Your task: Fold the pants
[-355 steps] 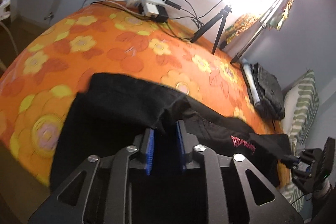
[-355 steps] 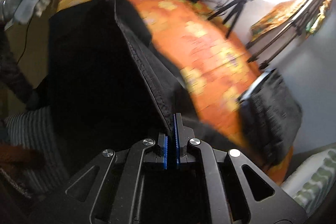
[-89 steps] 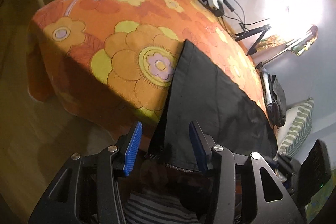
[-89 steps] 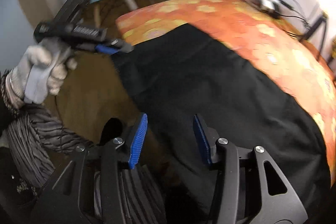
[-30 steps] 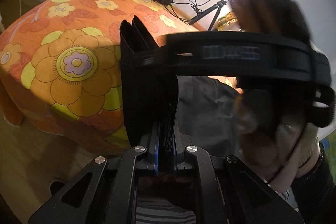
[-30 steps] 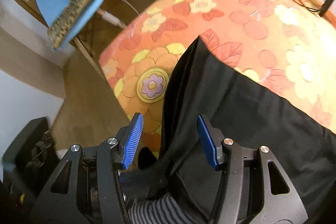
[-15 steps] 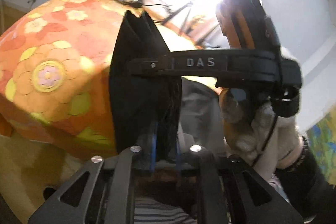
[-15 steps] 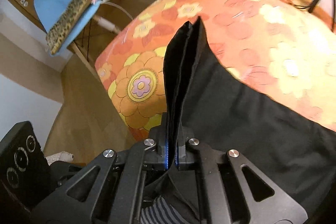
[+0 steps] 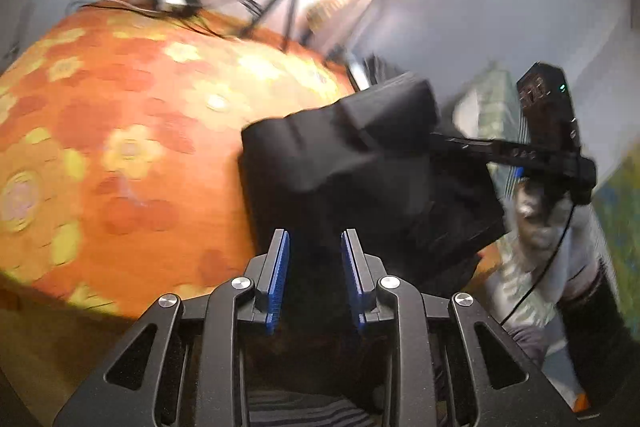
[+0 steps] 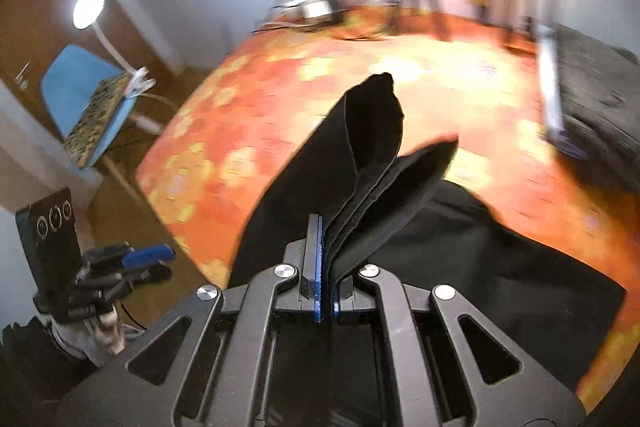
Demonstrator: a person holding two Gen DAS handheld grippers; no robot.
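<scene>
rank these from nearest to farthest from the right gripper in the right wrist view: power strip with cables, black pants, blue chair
1. black pants: clamped in the right gripper, a bunched edge standing up from its shut jaws.
2. blue chair: off the bed on the left side, on the floor.
3. power strip with cables: at the bed's far edge, by the wall.

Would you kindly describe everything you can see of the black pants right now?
The black pants are plain, soft dark cloth, partly folded and lying near the front edge of the orange flowered bedspread. The right gripper is shut on a bunched, layered edge, lifting it into an upright flap. The left gripper, its jaws opening, has nothing pressed between its pads.
</scene>
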